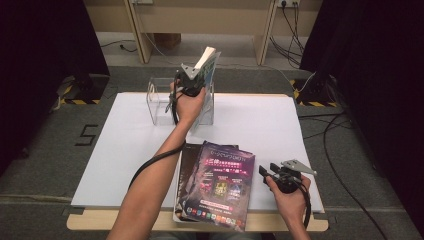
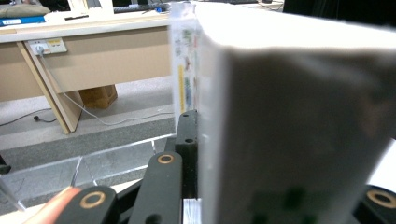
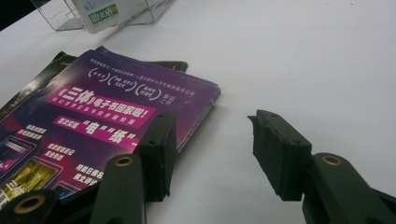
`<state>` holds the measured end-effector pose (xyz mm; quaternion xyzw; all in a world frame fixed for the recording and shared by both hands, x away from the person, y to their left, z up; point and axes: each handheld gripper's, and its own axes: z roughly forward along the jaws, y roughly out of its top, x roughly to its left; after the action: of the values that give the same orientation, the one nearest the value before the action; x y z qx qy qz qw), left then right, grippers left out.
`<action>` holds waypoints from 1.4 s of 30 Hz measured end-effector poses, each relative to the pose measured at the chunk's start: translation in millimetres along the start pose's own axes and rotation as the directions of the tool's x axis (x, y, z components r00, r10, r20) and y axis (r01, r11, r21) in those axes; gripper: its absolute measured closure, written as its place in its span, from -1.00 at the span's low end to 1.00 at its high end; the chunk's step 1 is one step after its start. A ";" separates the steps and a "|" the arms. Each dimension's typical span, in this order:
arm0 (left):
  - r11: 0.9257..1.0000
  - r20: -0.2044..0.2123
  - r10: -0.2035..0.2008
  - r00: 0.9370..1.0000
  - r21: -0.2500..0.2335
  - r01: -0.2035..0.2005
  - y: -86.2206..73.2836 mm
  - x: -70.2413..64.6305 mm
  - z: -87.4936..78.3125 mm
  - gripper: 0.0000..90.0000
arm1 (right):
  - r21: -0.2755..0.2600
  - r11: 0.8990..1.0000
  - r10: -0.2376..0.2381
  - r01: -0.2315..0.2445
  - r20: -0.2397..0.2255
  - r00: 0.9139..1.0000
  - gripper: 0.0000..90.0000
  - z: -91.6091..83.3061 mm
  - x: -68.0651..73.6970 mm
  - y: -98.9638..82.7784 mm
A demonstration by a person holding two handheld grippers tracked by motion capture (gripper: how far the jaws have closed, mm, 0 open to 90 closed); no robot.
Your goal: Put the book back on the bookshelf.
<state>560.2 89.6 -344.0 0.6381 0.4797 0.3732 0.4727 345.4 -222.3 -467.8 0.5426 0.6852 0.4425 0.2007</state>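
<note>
A thick white-edged book (image 1: 209,60) stands upright in the air above the clear acrylic stand (image 1: 159,100) at the back of the table. My left gripper (image 1: 196,75) is shut on it. In the left gripper view the book's page block (image 2: 289,116) sits between the two black jaws, with the stand's clear wall (image 2: 93,163) below. My right gripper (image 1: 268,169) rests open near the front right, just right of a purple magazine (image 1: 220,187). In the right gripper view its gripper (image 3: 212,140) has nothing between the jaws, and the magazine (image 3: 93,121) lies by the left jaw.
The purple magazine tops a small stack with a dark magazine (image 1: 189,160) under it, at the front edge of the white board (image 1: 125,150). The acrylic stand (image 3: 116,14) holds a white label card. Desk legs and cables lie on the floor beyond.
</note>
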 end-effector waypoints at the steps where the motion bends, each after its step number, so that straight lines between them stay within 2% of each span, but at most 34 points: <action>1: 1.000 0.004 0.002 1.000 0.006 -0.002 -1.8 0.2 -2.2 0.63 | -0.001 1.000 -0.001 0.001 0.000 1.000 0.12 -0.3 0.5 0.0; 7: 1.000 0.039 0.015 0.999 0.020 -0.016 -9.1 2.8 -17.0 0.62 | -0.001 1.000 0.002 -0.002 0.003 1.000 0.12 -0.5 1.1 0.6; 10: 1.000 0.066 -0.005 0.998 0.013 0.004 -6.1 4.8 -22.4 0.57 | -0.001 1.000 0.000 0.000 0.001 1.000 0.12 -0.5 1.9 0.9; 15: 1.000 0.067 -0.016 0.998 0.000 0.016 2.0 5.7 -26.0 0.48 | 0.001 1.000 0.004 -0.004 -0.001 1.000 0.12 -0.4 2.3 0.9; 20: 0.996 0.098 -0.080 0.992 0.032 0.078 11.6 5.3 -20.0 0.25 | 0.009 1.000 0.014 -0.014 -0.004 1.000 0.11 -0.2 2.4 0.3; 27: 0.994 0.096 -0.101 0.990 0.057 0.096 17.4 2.4 -12.8 0.23 | 0.011 1.000 0.008 -0.008 0.001 1.000 0.11 0.4 0.5 0.0; 36: 0.993 0.063 -0.097 0.993 0.076 0.092 20.0 -5.0 -11.0 0.23 | 0.016 1.000 0.007 -0.007 -0.006 1.000 0.11 0.6 2.1 0.3; 38: 0.992 0.038 -0.081 0.996 0.097 0.077 21.7 -7.2 -10.8 0.33 | 0.018 1.000 0.006 -0.006 -0.006 1.000 0.10 0.7 2.5 0.5; 39: 0.992 0.038 -0.081 0.996 0.097 0.077 21.7 -7.2 -10.8 0.40 | 0.018 1.000 0.006 -0.006 -0.006 1.000 0.10 0.7 2.5 0.5; 40: 0.991 0.034 -0.069 0.997 0.118 0.065 23.3 -8.6 -10.3 0.50 | 0.020 1.000 0.007 -0.007 -0.006 1.000 0.10 0.6 3.1 0.5; 42: 0.990 0.030 -0.046 0.999 0.132 0.042 25.0 -10.0 -9.1 0.58 | 0.025 1.000 0.007 -0.007 -0.008 1.000 0.10 1.1 3.2 0.3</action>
<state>555.6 79.8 -317.7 0.6632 0.5093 0.3200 0.4455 345.4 -218.9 -467.4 0.5457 0.6896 0.4367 0.1897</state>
